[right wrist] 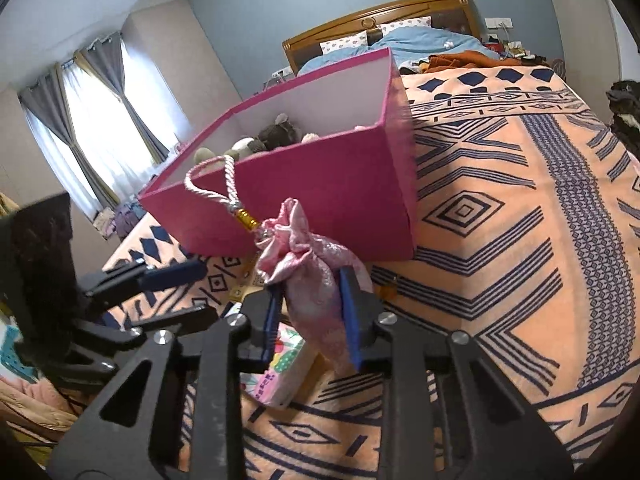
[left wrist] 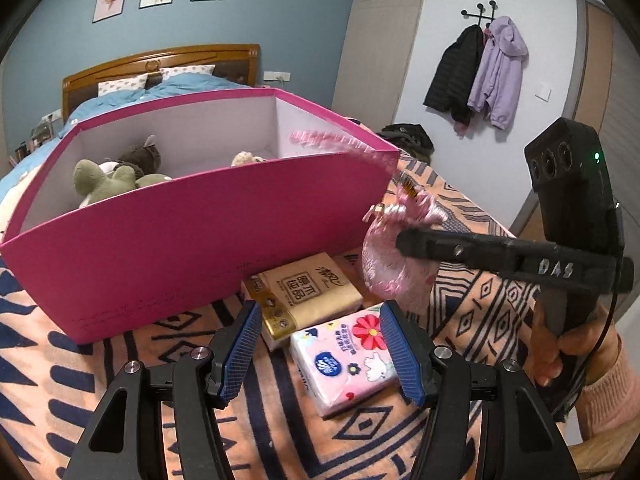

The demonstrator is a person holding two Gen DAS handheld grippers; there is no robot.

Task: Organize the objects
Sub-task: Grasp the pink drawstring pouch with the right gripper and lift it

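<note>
- Blue-padded right gripper (right wrist: pixel 310 318) clamped on pink pouch (right wrist: pixel 316 284) — held above blanket (right wrist: pixel 500 240), before box (right wrist: pixel 320 196).
- Pouch upright, cord (right wrist: pixel 216 184) end up.
- Left gripper (left wrist: pixel 320 344) half apart, empty — over tissue packs (left wrist: pixel 348 364).

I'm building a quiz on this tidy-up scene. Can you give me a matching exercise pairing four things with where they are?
Things:
1. pink satin pouch
2. plush toys
3. brown tissue pack
4. flowered tissue pack

Places:
A. inside the pink box
B. between the left gripper's open fingers
C. clamped in the right gripper
D. against the box's front wall

Pairs: 1-C, 2-A, 3-D, 4-B
</note>
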